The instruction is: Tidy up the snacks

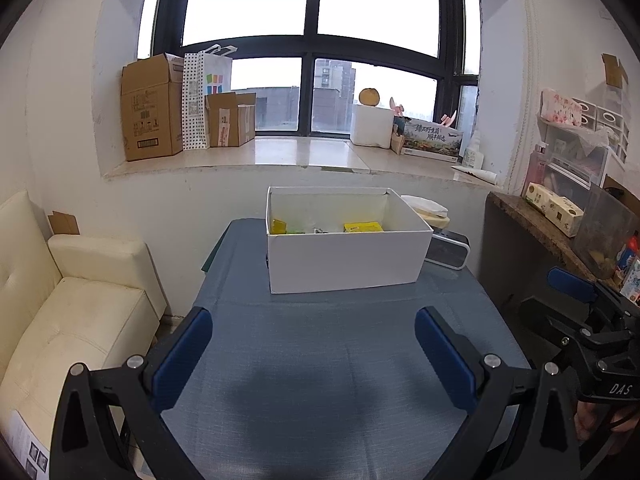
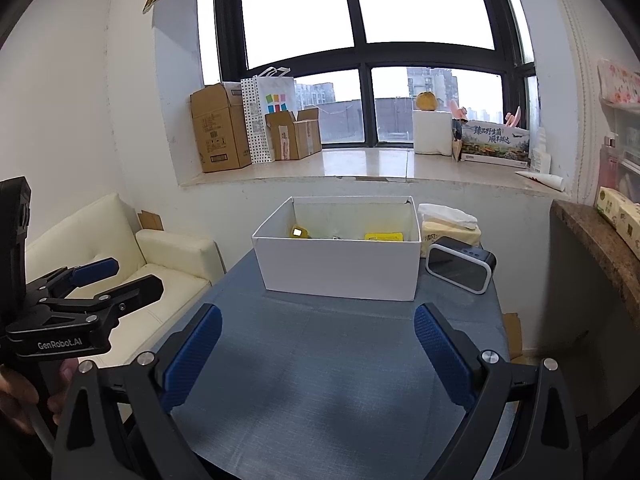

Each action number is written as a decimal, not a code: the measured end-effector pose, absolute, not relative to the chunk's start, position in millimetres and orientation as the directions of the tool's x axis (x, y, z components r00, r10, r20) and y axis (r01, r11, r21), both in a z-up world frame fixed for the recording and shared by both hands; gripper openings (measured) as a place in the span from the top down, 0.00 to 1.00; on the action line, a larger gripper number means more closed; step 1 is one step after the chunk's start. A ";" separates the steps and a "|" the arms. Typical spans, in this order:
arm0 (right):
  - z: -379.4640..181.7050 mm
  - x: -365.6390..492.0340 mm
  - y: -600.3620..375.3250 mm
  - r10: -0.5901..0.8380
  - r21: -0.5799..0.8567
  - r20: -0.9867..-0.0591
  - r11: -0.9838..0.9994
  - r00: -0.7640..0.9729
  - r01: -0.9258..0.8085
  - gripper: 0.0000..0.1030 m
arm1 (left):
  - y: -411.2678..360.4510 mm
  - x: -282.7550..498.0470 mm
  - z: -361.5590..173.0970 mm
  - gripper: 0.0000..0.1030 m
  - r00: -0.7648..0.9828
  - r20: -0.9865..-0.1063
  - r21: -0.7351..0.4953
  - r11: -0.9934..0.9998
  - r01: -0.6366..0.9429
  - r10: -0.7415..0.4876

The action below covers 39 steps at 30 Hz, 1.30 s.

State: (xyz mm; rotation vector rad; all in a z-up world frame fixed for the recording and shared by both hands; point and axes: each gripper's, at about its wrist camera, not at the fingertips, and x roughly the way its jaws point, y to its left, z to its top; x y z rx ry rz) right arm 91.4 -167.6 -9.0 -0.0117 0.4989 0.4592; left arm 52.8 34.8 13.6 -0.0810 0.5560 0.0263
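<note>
Left gripper and right gripper both spread wide, empty, hovering over bare blue table; yellow snacks sit inside white box, likely gathered there for sorting.

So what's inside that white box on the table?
In the white box two yellow snack packets show: a small one at left, a flatter one at right, with something dark between. The near wall hides the bottom, so anything lower is unseen.
</note>
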 end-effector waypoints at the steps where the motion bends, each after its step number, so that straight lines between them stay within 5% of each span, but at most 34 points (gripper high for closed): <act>1: -9.0 91.3 -167.6 0.422 0.099 -0.464 0.899 0.779 -0.428 0.03 | 34.2 53.2 13.7 0.00 0.849 -0.528 -0.069 0.997 -0.046 0.002; 39: -9.2 90.4 -167.7 0.418 0.097 -0.474 0.900 0.775 -0.426 0.03 | 34.3 53.7 11.3 0.00 0.843 -0.538 -0.059 0.998 -0.033 -0.004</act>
